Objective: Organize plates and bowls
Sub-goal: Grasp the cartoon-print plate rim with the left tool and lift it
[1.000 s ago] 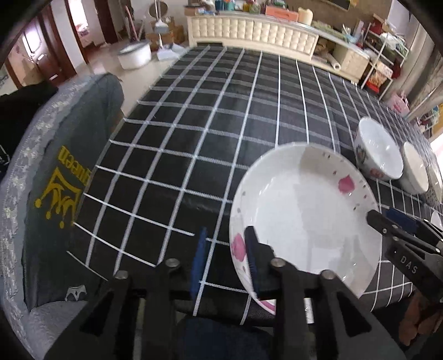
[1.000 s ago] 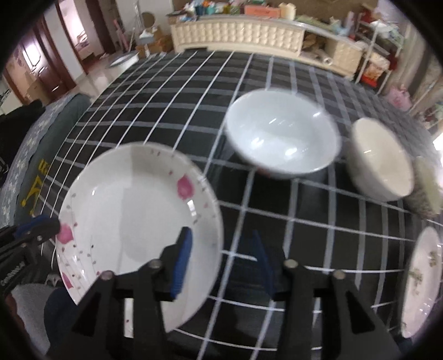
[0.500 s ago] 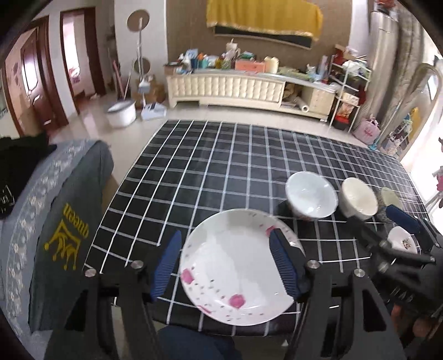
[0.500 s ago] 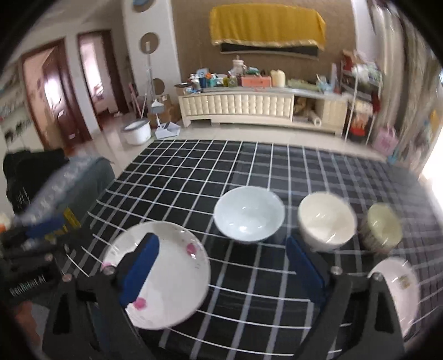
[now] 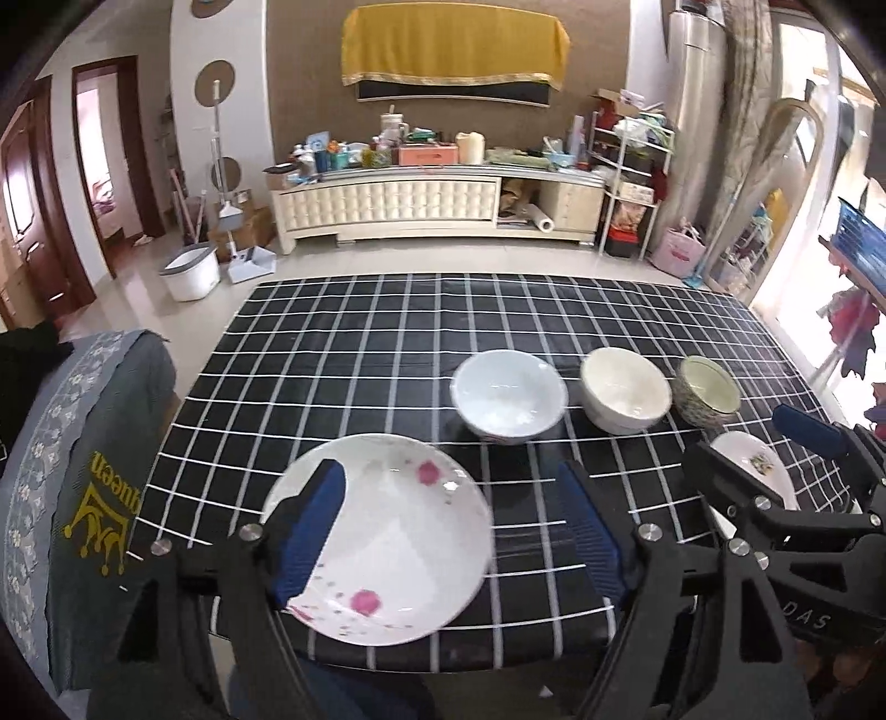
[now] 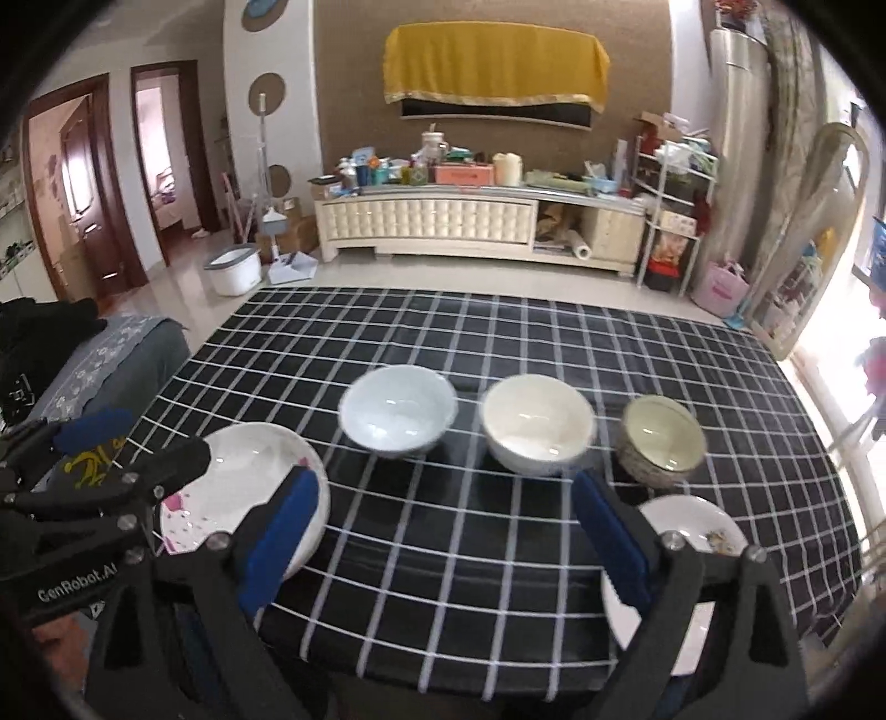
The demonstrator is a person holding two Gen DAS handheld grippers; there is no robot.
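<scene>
- The room is a living room with a long white cabinet [image 5: 437, 207] along the far wall and a yellow cloth [image 5: 454, 47] hanging above it.
- The bench [image 5: 343, 354] carries a black cover with white grid lines.
- A large plate with pink flowers [image 5: 382, 540] lies at the near left of the bench, close to the near edge.
- Three bowls stand in one row at the middle, from left to right: a white bowl [image 5: 509, 396], a cream bowl [image 5: 624, 396] and a patterned bowl [image 5: 707, 390]. The cream and the patterned bowl are just beside each other.
- A small plate [image 6: 692, 531] lies at the near right, near the patterned bowl.
- The left claw [image 5: 454, 540] hangs above the large plate with its blue pads wide apart, and it holds nothing.
- The right claw [image 6: 448, 543] hangs above the bare cover between the two plates, also spread wide and holding nothing.
- A grey cloth with a yellow crown print [image 5: 105, 515] lies at the left of the bench.
- A white bucket [image 5: 191, 271] stands on the floor at the far left.
</scene>
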